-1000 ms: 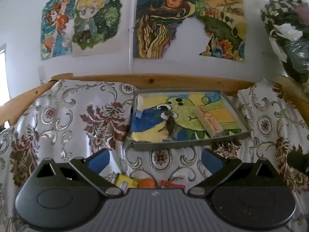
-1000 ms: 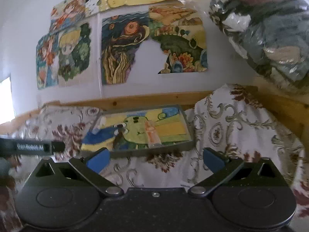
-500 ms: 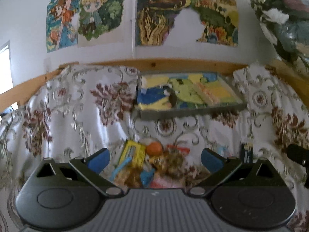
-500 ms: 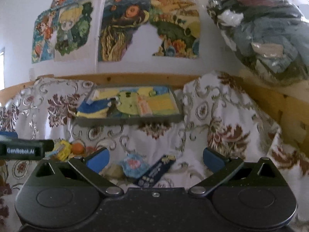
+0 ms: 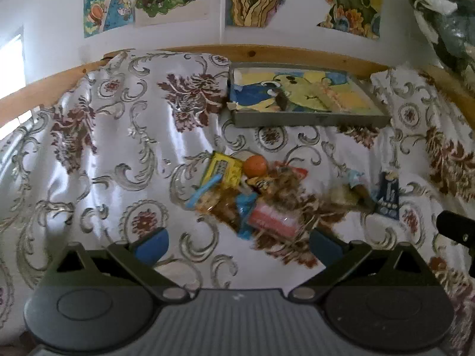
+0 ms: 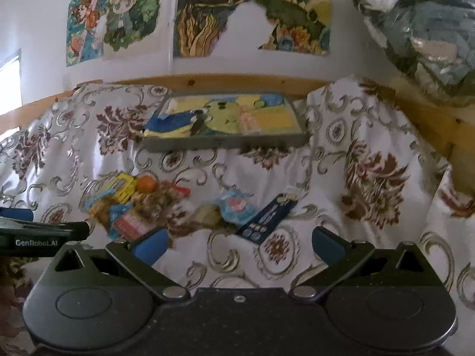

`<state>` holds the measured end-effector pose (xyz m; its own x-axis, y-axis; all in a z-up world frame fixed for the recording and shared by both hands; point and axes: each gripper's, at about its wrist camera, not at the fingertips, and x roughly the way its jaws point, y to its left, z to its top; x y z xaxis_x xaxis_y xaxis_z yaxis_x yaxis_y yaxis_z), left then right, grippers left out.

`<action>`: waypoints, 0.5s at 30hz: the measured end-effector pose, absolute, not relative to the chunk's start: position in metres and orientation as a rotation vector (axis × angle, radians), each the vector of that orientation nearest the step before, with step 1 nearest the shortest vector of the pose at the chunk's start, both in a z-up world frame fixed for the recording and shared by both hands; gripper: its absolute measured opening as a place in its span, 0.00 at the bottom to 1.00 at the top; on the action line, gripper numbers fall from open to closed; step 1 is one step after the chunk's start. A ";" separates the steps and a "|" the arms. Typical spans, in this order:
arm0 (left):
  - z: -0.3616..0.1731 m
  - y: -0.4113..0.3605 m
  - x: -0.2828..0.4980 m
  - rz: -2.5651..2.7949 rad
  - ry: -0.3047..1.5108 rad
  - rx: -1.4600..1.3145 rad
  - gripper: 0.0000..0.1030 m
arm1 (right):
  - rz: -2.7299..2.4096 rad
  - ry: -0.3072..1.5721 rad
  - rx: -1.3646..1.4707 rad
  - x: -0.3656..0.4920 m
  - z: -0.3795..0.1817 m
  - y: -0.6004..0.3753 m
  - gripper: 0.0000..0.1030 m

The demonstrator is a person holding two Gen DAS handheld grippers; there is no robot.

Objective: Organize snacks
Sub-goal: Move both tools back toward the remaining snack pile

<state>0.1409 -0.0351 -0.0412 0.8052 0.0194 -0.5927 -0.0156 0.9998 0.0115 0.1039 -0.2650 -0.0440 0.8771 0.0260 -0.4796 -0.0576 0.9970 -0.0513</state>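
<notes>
Both grippers hover level over the flowered cloth, pointing toward the wall, and neither holds anything. In the left wrist view, the left gripper fills the bottom of the frame with its blue-padded fingers spread wide apart above bare cloth. Just beyond them, at the centre of the frame, lies the pile of snacks: a yellow packet at its left, an orange ball-shaped item touching it, and a pink wrapper nearest the gripper. To the right of the pile lies a dark blue packet. Above the pile, near the wooden rail, sits a shallow grey tray lined with a cartoon picture.

In the right wrist view, the right gripper also stands open, its jaws wide, low in the frame. The snack pile lies at the left centre, a light blue wrapper and the dark blue packet at the middle, just beyond the fingers. The left gripper's side pokes in at the left edge.
</notes>
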 end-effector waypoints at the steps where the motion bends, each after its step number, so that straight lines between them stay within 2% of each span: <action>1: -0.042 -0.035 0.138 0.021 0.637 0.015 1.00 | 0.050 0.507 -0.061 0.103 -0.045 -0.264 0.99; 15: -0.032 -0.035 0.130 0.039 0.597 0.036 1.00 | 0.069 0.525 -0.085 0.100 -0.048 -0.260 0.99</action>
<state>0.1302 -0.0345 -0.0324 0.8263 0.0469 -0.5612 -0.0258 0.9986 0.0454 0.1001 -0.2595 -0.0484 0.8631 0.0437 -0.5032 -0.0872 0.9942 -0.0633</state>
